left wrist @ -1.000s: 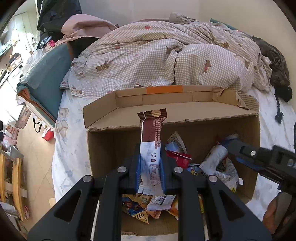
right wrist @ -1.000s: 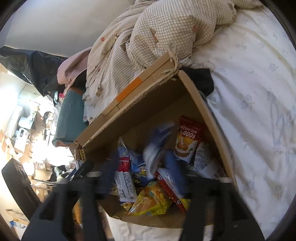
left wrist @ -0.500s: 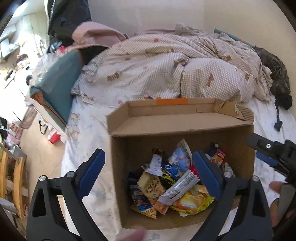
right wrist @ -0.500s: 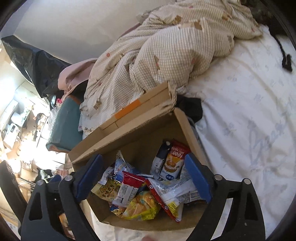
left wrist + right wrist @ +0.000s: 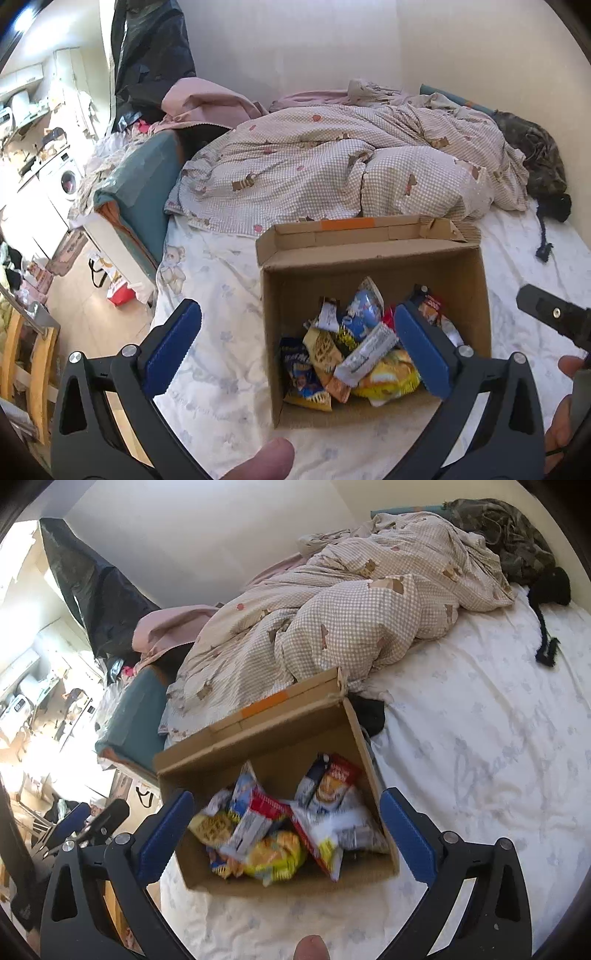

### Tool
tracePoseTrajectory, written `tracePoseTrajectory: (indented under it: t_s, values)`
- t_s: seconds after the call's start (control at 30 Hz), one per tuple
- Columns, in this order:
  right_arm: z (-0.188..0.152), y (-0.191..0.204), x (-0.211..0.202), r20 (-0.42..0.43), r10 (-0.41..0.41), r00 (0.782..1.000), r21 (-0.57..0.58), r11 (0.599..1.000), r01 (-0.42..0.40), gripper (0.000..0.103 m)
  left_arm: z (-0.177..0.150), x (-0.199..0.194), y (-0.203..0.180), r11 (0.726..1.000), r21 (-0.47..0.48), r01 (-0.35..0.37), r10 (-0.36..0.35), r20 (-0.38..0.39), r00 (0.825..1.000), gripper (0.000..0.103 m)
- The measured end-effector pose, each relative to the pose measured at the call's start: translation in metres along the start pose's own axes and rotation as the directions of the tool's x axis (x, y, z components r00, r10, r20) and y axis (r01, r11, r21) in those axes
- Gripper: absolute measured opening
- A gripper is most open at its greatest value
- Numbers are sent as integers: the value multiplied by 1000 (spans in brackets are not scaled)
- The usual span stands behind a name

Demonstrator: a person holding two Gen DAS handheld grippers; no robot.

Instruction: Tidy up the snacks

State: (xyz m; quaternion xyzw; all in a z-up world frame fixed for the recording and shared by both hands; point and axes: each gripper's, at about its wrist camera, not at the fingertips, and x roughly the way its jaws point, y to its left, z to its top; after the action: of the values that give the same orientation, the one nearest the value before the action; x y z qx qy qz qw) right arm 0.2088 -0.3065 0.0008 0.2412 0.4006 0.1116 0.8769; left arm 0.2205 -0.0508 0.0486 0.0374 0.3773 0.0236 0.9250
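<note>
An open cardboard box (image 5: 465,280) sits on the white bed sheet and holds several snack packets (image 5: 354,347). It also shows in the right wrist view (image 5: 258,746), with the packets (image 5: 280,823) piled inside. My left gripper (image 5: 297,345) is open and empty, held above and in front of the box. My right gripper (image 5: 282,830) is open and empty, also above the box. The right gripper's black body (image 5: 554,317) shows at the right edge of the left wrist view.
A crumpled checked duvet (image 5: 351,162) lies behind the box. A dark garment (image 5: 543,166) lies at the far right of the bed. The bed's left edge (image 5: 162,266) drops to a wooden floor. A teal cushion (image 5: 136,184) sits at the bed's left.
My left gripper opened and let a brown-and-white snack packet fall into the box. My right gripper also opened. Both grippers have pulled up and back from the box.
</note>
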Motion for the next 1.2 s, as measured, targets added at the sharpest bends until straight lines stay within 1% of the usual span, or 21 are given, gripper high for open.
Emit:
tracePoseTrajectory:
  t_s: [0.1, 0.17, 0.37, 0.43, 0.5, 0.7, 0.8, 0.83, 0.9, 1.03, 1.13, 1.2]
  values:
    - [-15, 0, -11, -6, 11, 1000, 10, 1000, -11, 103, -11, -10, 10, 1000, -15, 4, -4, 3, 1000, 103]
    - [-24, 2, -18, -2, 1, 1000, -2, 1000, -1, 103, -19, -18, 17, 1000, -23, 5, -5, 13, 1000, 103]
    - [-46, 12, -37, 38, -39, 999, -67, 997, 41, 103, -40, -35, 35, 998, -54, 28, -27, 31, 999, 103]
    - [-54, 17, -43, 59, -51, 997, -95, 994, 56, 103, -50, -43, 41, 998, -61, 31, -29, 46, 999, 103]
    - [-61, 21, -48, 79, -60, 995, -119, 990, 69, 103, -58, -49, 44, 997, -62, 52, -47, 68, 997, 103]
    - [-87, 36, -60, 155, -113, 981, -210, 967, 145, 103, -89, -66, 53, 997, -69, 43, -36, 90, 995, 103]
    - [-99, 44, -66, 194, -144, 970, -256, 948, 191, 103, -101, -74, 56, 995, -83, 63, -55, 93, 994, 103]
    - [-103, 46, -67, 201, -151, 968, -267, 942, 203, 103, -106, -76, 58, 993, -91, 79, -71, 97, 993, 103]
    - [-109, 49, -67, 201, -158, 967, -277, 938, 211, 103, -112, -80, 59, 990, -101, 97, -87, 105, 991, 103]
    - [-123, 52, -66, 195, -167, 966, -279, 935, 218, 103, -120, -87, 57, 991, -99, 86, -73, 131, 989, 103]
    - [-130, 53, -62, 193, -172, 966, -279, 934, 222, 103, -126, -85, 51, 991, -92, 97, -86, 116, 989, 103]
    - [-134, 57, -59, 199, -181, 963, -301, 924, 235, 103, -128, -79, 47, 992, -80, 98, -91, 93, 992, 103]
